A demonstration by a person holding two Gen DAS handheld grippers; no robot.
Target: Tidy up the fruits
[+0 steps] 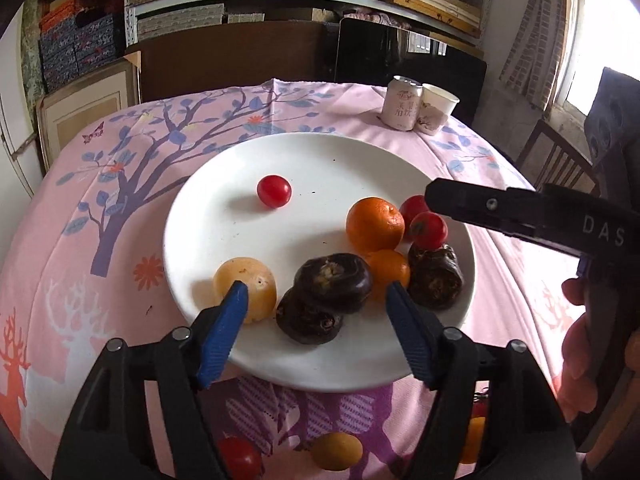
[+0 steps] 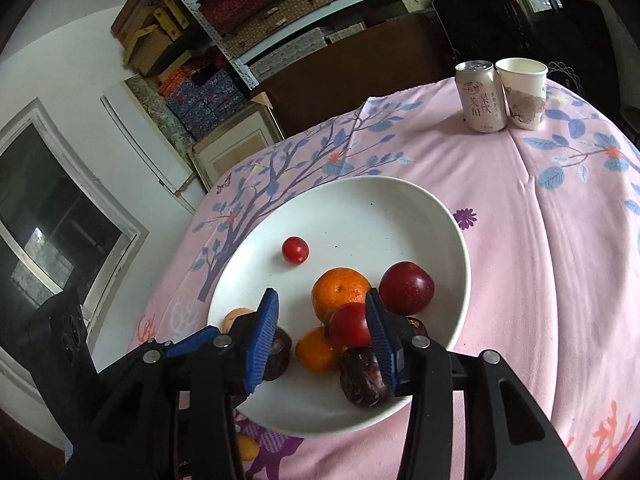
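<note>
A white plate [image 1: 224, 216] [image 2: 400, 216] on the pink cloth holds fruit: a cherry tomato [image 1: 274, 191] [image 2: 295, 250], a mandarin [image 1: 375, 224] [image 2: 340, 290], a smaller orange fruit [image 1: 390, 270] [image 2: 316, 350], red fruits [image 1: 428, 230] [image 2: 406, 289], dark brown water chestnuts [image 1: 332, 282] [image 2: 362, 376] and a pale yellow fruit [image 1: 245, 284]. My left gripper [image 1: 316, 294] is open above the plate's near side, empty. My right gripper [image 2: 320, 312] is open over the pile, a small red fruit [image 2: 349, 325] between its fingers, not gripped. It shows from the side in the left wrist view [image 1: 440, 196].
A drink can [image 1: 401, 102] [image 2: 482, 96] and a paper cup [image 1: 437, 108] [image 2: 522, 92] stand at the far side of the table. Loose fruits lie on the cloth near the front edge: a red tomato [image 1: 240, 458] and a yellow fruit [image 1: 337, 450]. Shelves stand behind.
</note>
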